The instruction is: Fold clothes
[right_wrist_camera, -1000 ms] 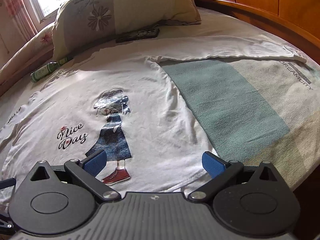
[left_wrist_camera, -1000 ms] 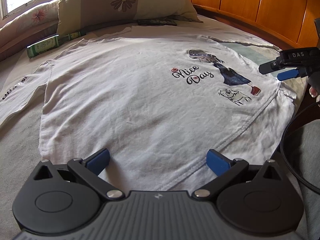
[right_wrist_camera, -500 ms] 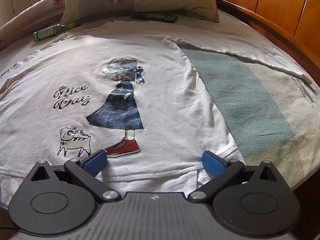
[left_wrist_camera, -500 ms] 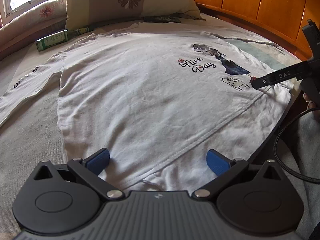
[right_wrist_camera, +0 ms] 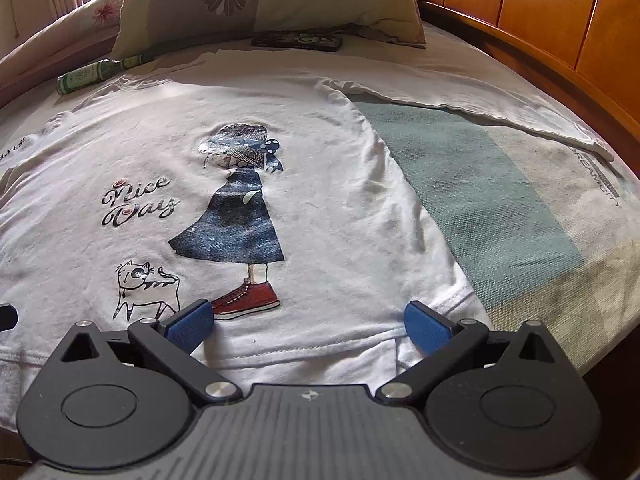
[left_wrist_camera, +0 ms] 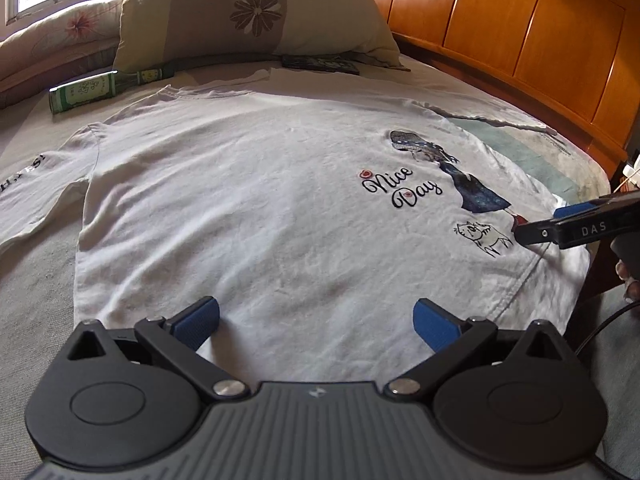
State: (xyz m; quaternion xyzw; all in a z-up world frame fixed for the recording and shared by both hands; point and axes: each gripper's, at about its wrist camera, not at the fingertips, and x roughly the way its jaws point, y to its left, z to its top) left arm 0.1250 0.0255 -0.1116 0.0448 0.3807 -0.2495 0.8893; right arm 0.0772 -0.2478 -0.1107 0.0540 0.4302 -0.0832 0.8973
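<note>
White long-sleeve shirt point(left_wrist_camera: 248, 216) lies flat, print side up, on the bed point(right_wrist_camera: 500, 208). Long axis runs from the hem at the near edge to the collar by the pillow point(left_wrist_camera: 248, 8); sleeves spread sideways. Left claw point(left_wrist_camera: 316, 322): fingers wide apart, nothing held, over the hem on the shirt's left part. Right claw point(right_wrist_camera: 306, 322): fingers wide apart, nothing held, over the hem near the printed red shoe. Green bottle point(left_wrist_camera: 100, 88) and a dark flat object point(right_wrist_camera: 298, 40) lie beyond the collar.
</note>
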